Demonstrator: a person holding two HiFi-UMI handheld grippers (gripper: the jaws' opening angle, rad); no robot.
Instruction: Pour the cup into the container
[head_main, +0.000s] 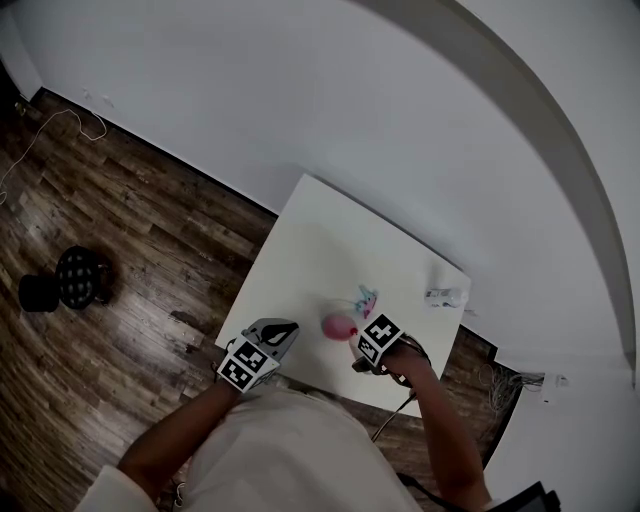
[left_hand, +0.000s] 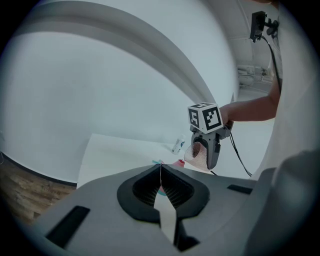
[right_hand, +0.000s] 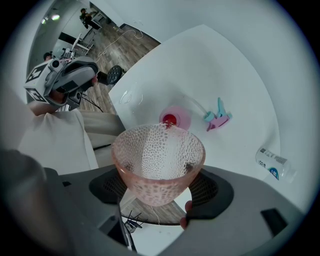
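Right gripper (head_main: 372, 345) is clamped on the cup (right_hand: 157, 160), tipped rim-down over the container (right_hand: 175, 118) near the table's (head_main: 320, 240) near edge. The cup looks empty and there is red in the container, so the pour looks nearly done. Left gripper (left_hand: 160, 167) jaws are together, holding nothing.

The pink container (left_hand: 181, 163) is mostly hidden behind the left tool (left_hand: 161, 167); print on the bottle (right_hand: 272, 164) is too small to read.
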